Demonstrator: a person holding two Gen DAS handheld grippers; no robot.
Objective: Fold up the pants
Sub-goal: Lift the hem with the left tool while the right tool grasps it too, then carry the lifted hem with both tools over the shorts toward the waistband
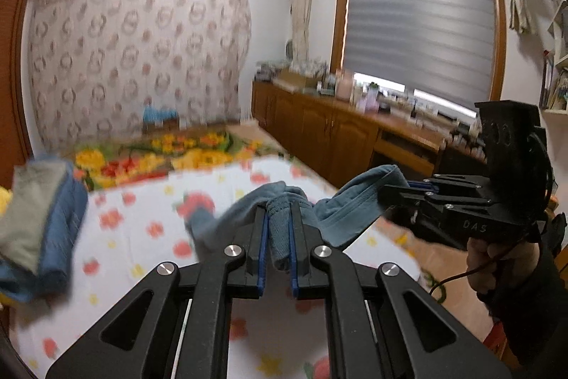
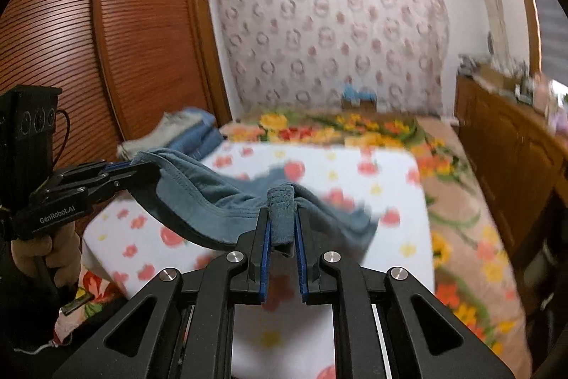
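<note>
Grey-blue pants (image 1: 340, 212) hang stretched between my two grippers above a bed with a white flowered sheet (image 1: 142, 237). My left gripper (image 1: 278, 212) is shut on a bunched ribbed edge of the pants. In the left wrist view, the right gripper (image 1: 394, 198) grips the other end at the right, held by a hand. My right gripper (image 2: 282, 215) is shut on a ribbed fold of the pants (image 2: 213, 198). The left gripper (image 2: 142, 169) holds the far end at the left in that view. The cloth sags between them, with the rest trailing down toward the sheet (image 2: 355, 173).
A pile of folded clothes (image 1: 39, 222) lies on the bed's left side, also seen as a pile (image 2: 188, 130) near the wooden wardrobe (image 2: 88, 52). A floral blanket (image 2: 454, 201) covers the bed's far and right parts. A low wooden cabinet (image 1: 337, 130) with clutter runs along the window wall.
</note>
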